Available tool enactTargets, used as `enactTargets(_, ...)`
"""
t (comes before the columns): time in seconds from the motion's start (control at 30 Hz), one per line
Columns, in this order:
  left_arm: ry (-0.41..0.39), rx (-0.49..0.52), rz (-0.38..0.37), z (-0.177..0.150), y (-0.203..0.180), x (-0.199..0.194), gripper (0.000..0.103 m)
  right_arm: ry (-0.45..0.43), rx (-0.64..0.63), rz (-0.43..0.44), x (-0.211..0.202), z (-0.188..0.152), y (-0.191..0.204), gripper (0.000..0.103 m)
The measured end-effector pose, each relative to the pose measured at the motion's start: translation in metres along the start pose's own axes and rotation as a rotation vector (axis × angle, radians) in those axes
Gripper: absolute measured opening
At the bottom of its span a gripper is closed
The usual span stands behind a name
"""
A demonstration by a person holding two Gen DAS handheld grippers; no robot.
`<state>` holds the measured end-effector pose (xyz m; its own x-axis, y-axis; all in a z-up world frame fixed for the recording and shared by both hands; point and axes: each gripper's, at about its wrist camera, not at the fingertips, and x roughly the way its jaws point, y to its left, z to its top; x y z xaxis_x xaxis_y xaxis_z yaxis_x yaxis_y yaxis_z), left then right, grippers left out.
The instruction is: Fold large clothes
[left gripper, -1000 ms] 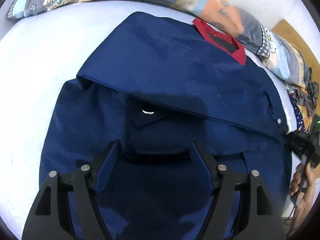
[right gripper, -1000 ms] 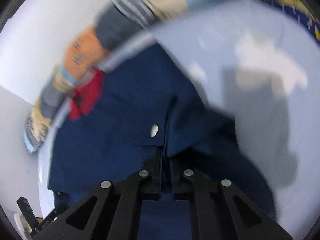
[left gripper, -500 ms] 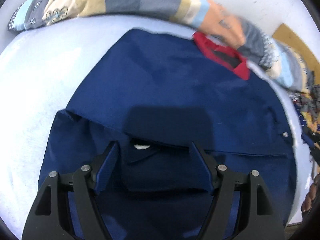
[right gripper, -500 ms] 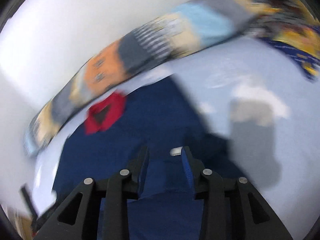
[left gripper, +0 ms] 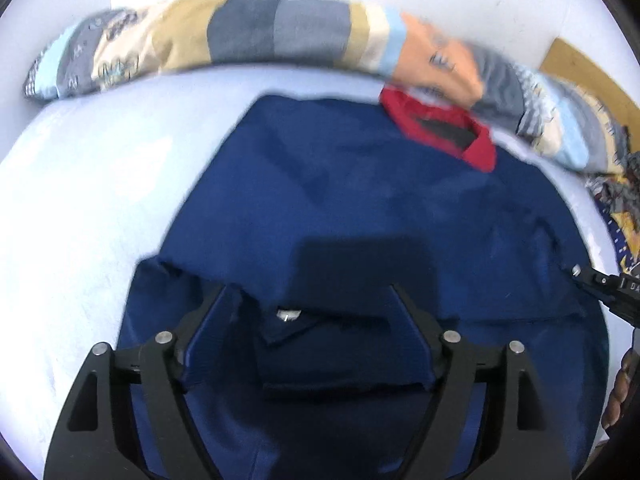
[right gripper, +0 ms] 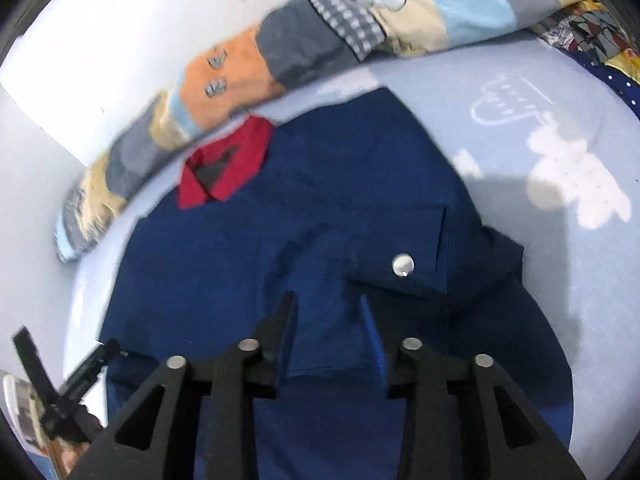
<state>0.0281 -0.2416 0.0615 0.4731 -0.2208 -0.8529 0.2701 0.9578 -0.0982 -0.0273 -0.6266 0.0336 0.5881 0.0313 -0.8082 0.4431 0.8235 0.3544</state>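
**Both grippers let go after the fold**

Since a second ago the right gripper (right gripper: 328,300), then pinched on a cuff, has spread its fingers and drawn back, and the folded flap has settled lower. The left gripper (left gripper: 306,292) hovers with fingers wide, holding nothing, just above the near hem.

Nearest lies the large navy-blue woven jacket (left gripper: 360,208), spread on the pale blue printed bedsheet (right gripper: 560,120), its sleeve folded across the body with a silver snap button (right gripper: 403,265) on the cuff. Farther off sits the red collar (left gripper: 440,128); beyond it the long patchwork bolster (left gripper: 260,36) lies against the white wall.

The cloth looks smooth, thin and limp. For the next fold, I judge each gripper should take a hem corner through both layers and carry them level toward the collar.
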Motion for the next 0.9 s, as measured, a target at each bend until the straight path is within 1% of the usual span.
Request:
enactTargets(0.07, 0.103, -0.018, 0.023, -0.005, 0.005, 0.019, 0.078, 0.087, 0.022, -0.025, 0.020, -0.004, -0.009, 0.039)
enactTargets(0.1, 0.133, -0.010, 0.022, -0.007, 0.005, 0.026, 0.079, 0.110, 0.038, -0.019, 0.025, -0.004, -0.014, 0.038)
enactTargets(0.13, 0.121, 0.013, 0.035, -0.007, 0.003, 0.024, 0.079, 0.107, 0.036, -0.017, 0.024, -0.003, -0.014, 0.038)
enactTargets(0.17, 0.119, 0.014, 0.045, -0.005, 0.001, 0.021, 0.079, 0.111, 0.032, -0.022, 0.022, -0.002, -0.013, 0.038)
enactTargets(0.2, 0.109, 0.003, 0.034, -0.003, 0.001, 0.018, 0.079, 0.099, 0.029, -0.015, 0.015, 0.000, -0.011, 0.040)
enactTargets(0.23, 0.086, -0.015, -0.003, -0.001, 0.001, 0.011, 0.079, 0.072, 0.025, 0.007, 0.006, -0.001, -0.010, 0.040)
enactTargets(0.27, 0.074, -0.020, -0.024, -0.002, 0.002, 0.004, 0.079, 0.049, 0.011, 0.024, -0.002, -0.001, -0.006, 0.040)
enactTargets(0.3, 0.066, -0.015, -0.038, -0.003, 0.000, -0.001, 0.079, 0.032, -0.017, 0.026, -0.009, -0.001, 0.001, 0.040)
enactTargets(0.37, 0.052, 0.009, -0.049, -0.006, -0.007, -0.007, 0.079, 0.018, -0.078, 0.000, -0.014, -0.005, 0.013, 0.040)
enactTargets(0.43, 0.055, 0.050, -0.045, -0.016, -0.017, -0.008, 0.079, 0.045, -0.108, -0.002, -0.011, -0.012, 0.020, 0.040)
enactTargets(0.5, 0.072, 0.102, 0.001, -0.028, -0.027, -0.003, 0.080, 0.097, -0.131, 0.001, -0.001, -0.026, 0.027, 0.040)
enactTargets(0.57, 0.102, 0.170, 0.040, -0.039, -0.033, 0.006, 0.080, 0.163, -0.190, -0.034, 0.016, -0.040, 0.043, 0.040)
enactTargets(0.6, 0.095, 0.182, 0.056, -0.043, -0.033, 0.005, 0.080, 0.186, -0.219, -0.051, 0.015, -0.049, 0.043, 0.041)
enactTargets(0.67, 0.080, 0.185, 0.085, -0.048, -0.036, -0.007, 0.080, 0.189, -0.269, -0.095, 0.013, -0.062, 0.051, 0.040)
enactTargets(0.7, 0.069, 0.192, 0.077, -0.055, -0.036, -0.020, 0.080, 0.184, -0.278, -0.103, 0.007, -0.066, 0.054, 0.041)
enactTargets(0.77, 0.046, 0.202, 0.052, -0.067, -0.040, -0.043, 0.080, 0.152, -0.298, -0.065, -0.019, -0.077, 0.062, 0.040)
enactTargets(0.83, 0.040, 0.208, 0.020, -0.086, -0.043, -0.064, 0.080, 0.121, -0.323, -0.058, -0.039, -0.091, 0.068, 0.039)
enactTargets(0.87, 0.037, 0.209, 0.016, -0.094, -0.047, -0.069, 0.080, 0.096, -0.335, -0.059, -0.052, -0.105, 0.071, 0.040)
enactTargets(0.9, 0.030, 0.216, 0.017, -0.113, -0.050, -0.081, 0.080, 0.089, -0.341, -0.063, -0.059, -0.114, 0.070, 0.041)
